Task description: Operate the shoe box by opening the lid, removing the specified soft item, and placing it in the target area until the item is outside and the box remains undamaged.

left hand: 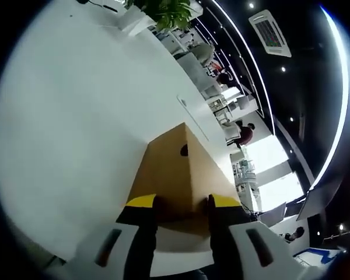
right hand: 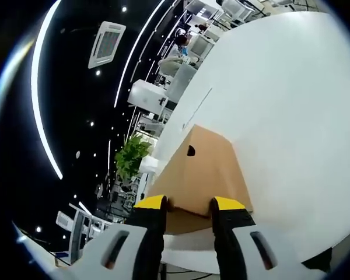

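Observation:
A brown cardboard shoe box (left hand: 169, 169) with its lid on lies on the white table (left hand: 76, 116). A small round hole shows in its side. My left gripper (left hand: 181, 201) is open, its yellow-tipped jaws straddling the box's near end. In the right gripper view the same box (right hand: 207, 166) lies on the table (right hand: 291, 105). My right gripper (right hand: 189, 204) is open too, its jaws set either side of that end. The lid's lower lip runs between the jaws. The box's contents are hidden.
Both views are rolled sideways. A leafy plant (left hand: 169, 11) (right hand: 131, 154) stands beyond the table's far end. Desks and seated people (left hand: 242, 134) lie farther off. A ceiling air unit (left hand: 270, 32) (right hand: 108, 44) and light strips hang above. The table's near edge runs just below the jaws.

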### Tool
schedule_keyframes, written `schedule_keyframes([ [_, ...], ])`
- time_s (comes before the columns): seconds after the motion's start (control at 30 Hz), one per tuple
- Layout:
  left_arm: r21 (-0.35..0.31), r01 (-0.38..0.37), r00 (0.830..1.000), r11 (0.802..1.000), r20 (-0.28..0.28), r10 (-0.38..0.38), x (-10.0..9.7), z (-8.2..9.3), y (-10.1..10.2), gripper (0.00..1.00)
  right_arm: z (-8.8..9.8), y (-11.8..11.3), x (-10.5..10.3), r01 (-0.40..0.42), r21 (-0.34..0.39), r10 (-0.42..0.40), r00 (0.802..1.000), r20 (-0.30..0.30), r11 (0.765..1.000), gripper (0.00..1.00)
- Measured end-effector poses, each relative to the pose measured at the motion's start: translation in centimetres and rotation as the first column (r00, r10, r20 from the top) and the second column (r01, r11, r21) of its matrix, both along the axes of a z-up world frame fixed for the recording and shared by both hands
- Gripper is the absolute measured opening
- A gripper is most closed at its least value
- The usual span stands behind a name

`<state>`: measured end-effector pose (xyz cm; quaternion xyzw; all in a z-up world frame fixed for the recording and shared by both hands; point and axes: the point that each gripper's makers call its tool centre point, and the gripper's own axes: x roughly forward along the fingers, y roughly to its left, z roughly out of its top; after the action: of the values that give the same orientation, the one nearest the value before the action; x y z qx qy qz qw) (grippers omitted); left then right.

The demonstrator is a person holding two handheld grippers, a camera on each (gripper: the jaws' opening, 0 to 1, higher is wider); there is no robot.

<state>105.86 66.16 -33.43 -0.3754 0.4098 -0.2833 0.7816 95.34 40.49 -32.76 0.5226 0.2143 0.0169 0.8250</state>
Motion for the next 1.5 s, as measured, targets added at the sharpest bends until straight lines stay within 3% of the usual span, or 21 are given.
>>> schedule_keyframes([
  [0.43,0.013,-0.015,1.000,1.000,0.023,0.015,-0.1,0.5,0.0,0.35,0.3,-0.1,0.1,-0.008,0.018,0.008,1.000,-0.016,1.000,0.30],
  [0.63,0.028,0.002,1.000,1.000,0.013,-0.003,0.1,0.5,-0.1,0.35,0.4,-0.2,0.1,-0.019,0.023,0.019,1.000,-0.021,1.000,0.30],
  [1.03,0.044,0.027,0.999,0.999,0.045,-0.029,0.3,0.5,-0.1,0.36,0.8,0.0,0.2,-0.052,0.029,0.053,0.998,-0.032,0.998,0.30],
  [1.13,0.047,0.045,0.996,0.998,0.077,-0.049,0.4,1.1,-0.1,0.37,1.1,-0.2,0.2,-0.038,0.065,0.039,0.999,-0.017,0.997,0.30],
  [1.2,0.074,0.079,0.986,0.994,0.142,-0.088,0.5,1.3,-0.2,0.36,1.4,-0.3,0.3,-0.026,0.081,0.026,1.000,-0.008,0.996,0.30],
  [1.5,0.045,0.083,0.983,0.996,0.159,-0.089,0.6,1.7,-0.5,0.36,1.7,-0.5,0.3,-0.018,0.108,0.016,1.000,0.017,0.994,0.30],
])
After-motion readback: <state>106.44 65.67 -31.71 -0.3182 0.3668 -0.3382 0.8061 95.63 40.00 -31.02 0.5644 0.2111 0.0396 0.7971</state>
